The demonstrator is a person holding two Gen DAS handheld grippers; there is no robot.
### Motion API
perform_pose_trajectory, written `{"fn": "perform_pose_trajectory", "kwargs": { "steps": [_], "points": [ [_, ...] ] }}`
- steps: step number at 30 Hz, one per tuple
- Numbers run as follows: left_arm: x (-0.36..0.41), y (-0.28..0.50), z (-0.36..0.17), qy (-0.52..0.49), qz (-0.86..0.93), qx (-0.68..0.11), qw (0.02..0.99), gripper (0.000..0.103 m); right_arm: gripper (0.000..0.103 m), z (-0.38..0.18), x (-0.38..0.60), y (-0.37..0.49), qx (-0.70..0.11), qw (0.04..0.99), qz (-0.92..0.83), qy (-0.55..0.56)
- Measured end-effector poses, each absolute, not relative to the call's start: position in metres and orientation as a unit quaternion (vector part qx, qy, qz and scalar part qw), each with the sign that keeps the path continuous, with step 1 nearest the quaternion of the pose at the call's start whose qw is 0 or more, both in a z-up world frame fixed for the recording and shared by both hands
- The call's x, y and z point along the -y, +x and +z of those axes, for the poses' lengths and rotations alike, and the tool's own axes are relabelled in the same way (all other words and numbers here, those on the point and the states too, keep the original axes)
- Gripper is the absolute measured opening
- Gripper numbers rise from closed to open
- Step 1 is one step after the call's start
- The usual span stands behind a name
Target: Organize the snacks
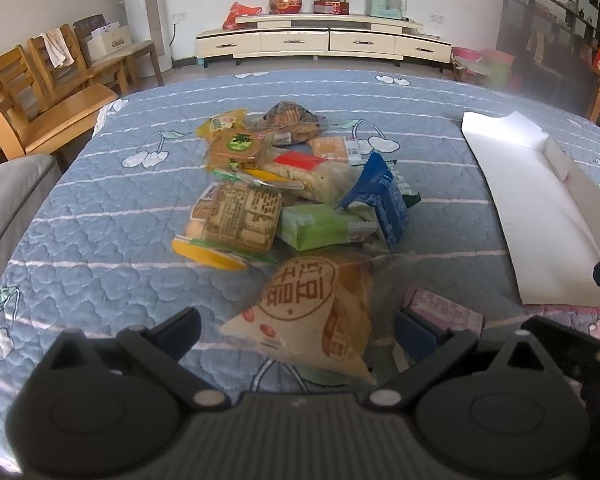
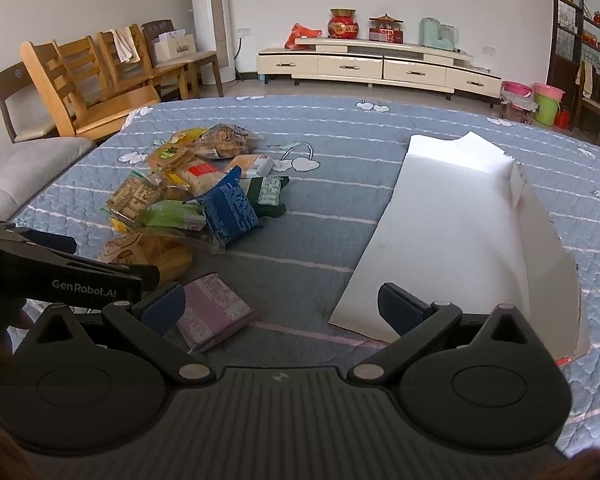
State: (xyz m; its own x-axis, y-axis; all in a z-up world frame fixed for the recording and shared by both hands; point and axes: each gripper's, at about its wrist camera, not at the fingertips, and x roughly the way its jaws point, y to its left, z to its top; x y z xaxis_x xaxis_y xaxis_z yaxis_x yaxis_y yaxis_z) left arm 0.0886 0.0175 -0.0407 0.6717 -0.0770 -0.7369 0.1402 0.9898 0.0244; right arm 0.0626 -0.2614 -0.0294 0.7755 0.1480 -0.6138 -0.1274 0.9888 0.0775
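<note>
A pile of snack packets (image 1: 292, 184) lies mid-table, with a blue packet (image 1: 384, 200) and a green packet (image 1: 324, 226) at its near side. My left gripper (image 1: 298, 330) is open, its fingers standing either side of a cream packet with a red round stamp (image 1: 312, 312) without touching it. A purple packet (image 1: 448, 312) lies just right of it. In the right wrist view my right gripper (image 2: 280, 306) is open and holds nothing. The purple packet (image 2: 212, 312) lies beside its left finger, and the snack pile (image 2: 196, 196) is farther left. An open white cardboard box (image 2: 460, 220) lies flat on the right.
A blue quilted cloth with cherry prints (image 1: 100, 240) covers the table. Wooden chairs (image 1: 40, 92) and a grey sofa (image 1: 8, 200) stand to the left. A cream TV cabinet (image 1: 324, 40) lines the far wall, and coloured buckets (image 2: 540, 100) sit at the back right.
</note>
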Motion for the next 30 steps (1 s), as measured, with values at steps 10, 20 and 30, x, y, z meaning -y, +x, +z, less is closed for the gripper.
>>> {"fn": "perform_pose_trajectory", "kwargs": {
  "steps": [10, 20, 30],
  "points": [
    [-0.018, 0.091, -0.043, 0.041, -0.058, -0.402, 0.913, 0.101, 0.103, -0.03, 0.263, 0.064, -0.326, 0.942, 0.073, 0.018],
    [-0.017, 0.096, -0.046, 0.042, -0.06, -0.403, 0.912, 0.101, 0.103, -0.034, 0.263, 0.068, -0.33, 0.941, 0.075, 0.02],
    [-0.013, 0.102, -0.05, 0.045, -0.064, -0.404, 0.911, 0.101, 0.103, -0.038, 0.263, 0.071, -0.336, 0.939, 0.075, 0.023]
  ]
}}
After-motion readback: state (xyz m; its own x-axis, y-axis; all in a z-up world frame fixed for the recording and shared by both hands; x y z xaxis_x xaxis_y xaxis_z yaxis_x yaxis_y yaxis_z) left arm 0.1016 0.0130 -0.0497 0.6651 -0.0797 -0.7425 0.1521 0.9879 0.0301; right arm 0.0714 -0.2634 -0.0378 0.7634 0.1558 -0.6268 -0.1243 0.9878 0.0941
